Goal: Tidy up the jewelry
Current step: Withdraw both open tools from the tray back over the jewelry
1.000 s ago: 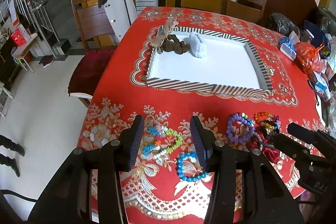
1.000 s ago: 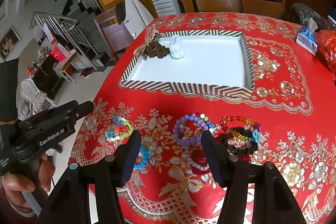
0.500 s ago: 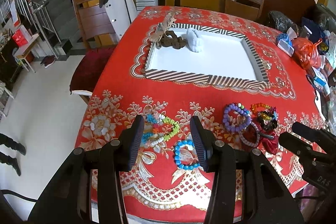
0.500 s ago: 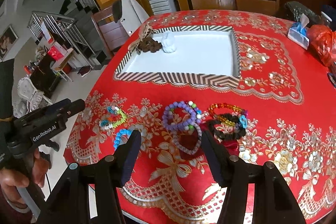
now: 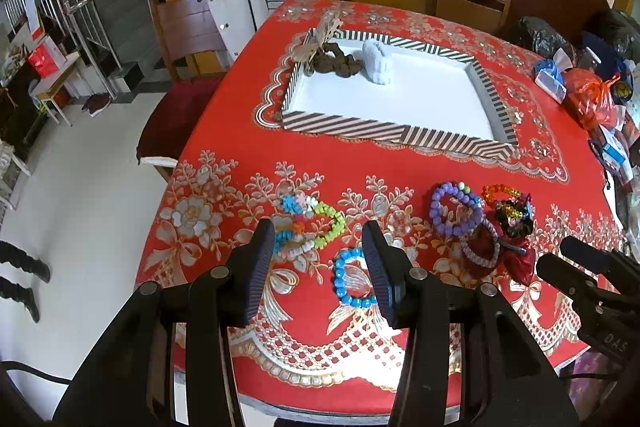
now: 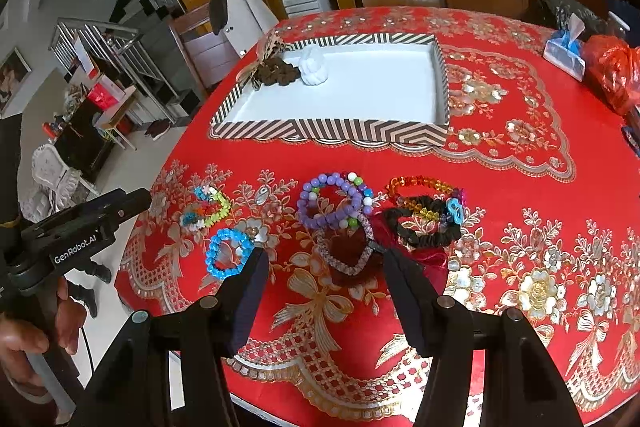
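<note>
In the left wrist view, the left tool (image 5: 317,259) hangs above the near edge of the bench (image 5: 400,163) with its fingers spread wide and nothing between them. Low in the frame lie the multicoloured bracelet (image 5: 310,227), showing just past the left finger, and the blue bead bracelet (image 5: 352,281), partly behind the right finger. Right of centre sit the purple bracelet (image 5: 454,205) and a dark, mixed cluster of pieces (image 5: 508,215). The striped tray (image 5: 400,137) fills the upper middle; only a brown piece (image 5: 336,59) and a white piece (image 5: 378,63) rest in its far left corner. By my reading the sorting has barely begun, with most of the jewelry still loose on the cloth.

In the right wrist view, the right tool (image 6: 320,269) is likewise wide open and empty. A pale beaded bracelet (image 6: 346,247) lies on a dark red pouch just beyond its fingertips, near the frame centre. The purple bracelet sits above that, the black scrunchie (image 6: 424,227) and orange beads (image 6: 420,185) to the right, the blue one to the lower left.
</note>
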Demonstrator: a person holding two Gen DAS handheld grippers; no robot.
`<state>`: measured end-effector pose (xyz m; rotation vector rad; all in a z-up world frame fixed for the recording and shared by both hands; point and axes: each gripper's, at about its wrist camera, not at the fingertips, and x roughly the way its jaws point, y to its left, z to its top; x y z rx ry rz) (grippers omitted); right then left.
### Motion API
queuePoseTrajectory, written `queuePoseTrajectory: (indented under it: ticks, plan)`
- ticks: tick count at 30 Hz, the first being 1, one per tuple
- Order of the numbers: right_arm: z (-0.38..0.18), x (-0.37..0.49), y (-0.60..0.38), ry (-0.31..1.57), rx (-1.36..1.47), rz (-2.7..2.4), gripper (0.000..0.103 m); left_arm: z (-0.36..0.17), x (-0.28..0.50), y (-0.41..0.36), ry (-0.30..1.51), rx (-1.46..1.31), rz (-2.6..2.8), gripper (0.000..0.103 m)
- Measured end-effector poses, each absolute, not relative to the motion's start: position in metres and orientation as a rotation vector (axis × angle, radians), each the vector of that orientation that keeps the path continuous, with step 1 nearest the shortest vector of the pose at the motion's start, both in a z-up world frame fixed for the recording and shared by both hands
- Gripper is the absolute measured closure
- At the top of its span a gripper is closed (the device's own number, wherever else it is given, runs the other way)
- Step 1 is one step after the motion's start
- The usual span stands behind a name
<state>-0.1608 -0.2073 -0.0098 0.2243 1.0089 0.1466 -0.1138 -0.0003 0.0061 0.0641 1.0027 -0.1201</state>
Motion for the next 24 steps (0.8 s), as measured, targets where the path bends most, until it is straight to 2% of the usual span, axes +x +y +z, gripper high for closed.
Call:
queuePoseTrajectory:
  ticks: [11, 14, 24]
  plan:
    - [-0.018, -0.165, -0.213, 1.027, 0.234, 0.153, 0.046, -0.003, -0.113, 0.014, 1.054, 0.015, -0.121, 0.058]
    - [-0.020, -0.168, -0.217, 1.018, 0.247, 0.156, 0.046, -0.006, -0.110, 0.025, 1.085, -0.024, -0.132, 0.053]
    - [-0.036, -0.167, -0.233, 1.028, 0.276, 0.172, 0.046, -0.021, -0.106, 0.071, 1.155, -0.166, -0.108, 0.048]
